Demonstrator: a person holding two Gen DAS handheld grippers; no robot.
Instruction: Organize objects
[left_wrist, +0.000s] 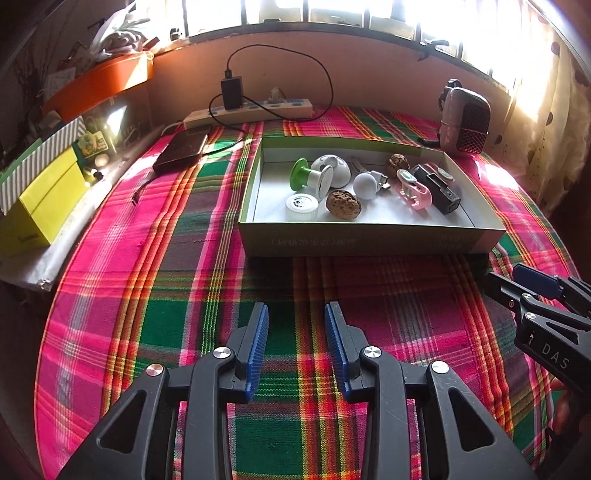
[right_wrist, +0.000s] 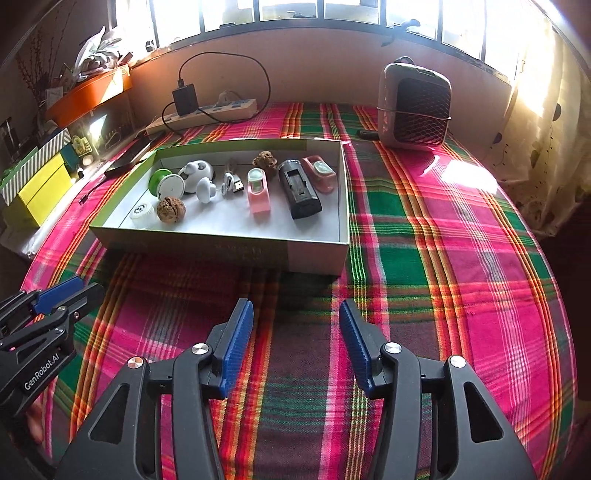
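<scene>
Left wrist view: left tool (left_wrist: 296, 347) low centre of frame, gap fairly wide, nothing in it, hovering over the plaid cloth (left_wrist: 147, 280). Box (left_wrist: 369, 240) sits centre frame, apart from the tool. Inside: green spool (left_wrist: 308, 176), white cap (left_wrist: 301, 207), walnut (left_wrist: 343, 205), white ball (left_wrist: 365, 186), pink clip (left_wrist: 413, 192), black block (left_wrist: 437, 190), all crowded, several touching. Right tool (left_wrist: 535, 286) enters at right edge; I cannot tell its gap from here.

Risks, my read: the ball and walnut are round, a pinch off-centre could squirt them into their neighbours. The box looks like light card, so a tool catching the near wall could shove or tip it.

Right wrist view: right tool (right_wrist: 296, 343) low centre, spread wide, empty. Box (right_wrist: 221, 245) is upper left of centre; heater (right_wrist: 413, 107) upper right, well apart. Power strip (right_wrist: 207, 114) with looped cable sits behind the box.

Risks: clip (right_wrist: 258, 192) and block (right_wrist: 301, 190) lie side by side, so a wide tool could grab both. Window glare washes out detail. Both tools converging on one box could collide.
</scene>
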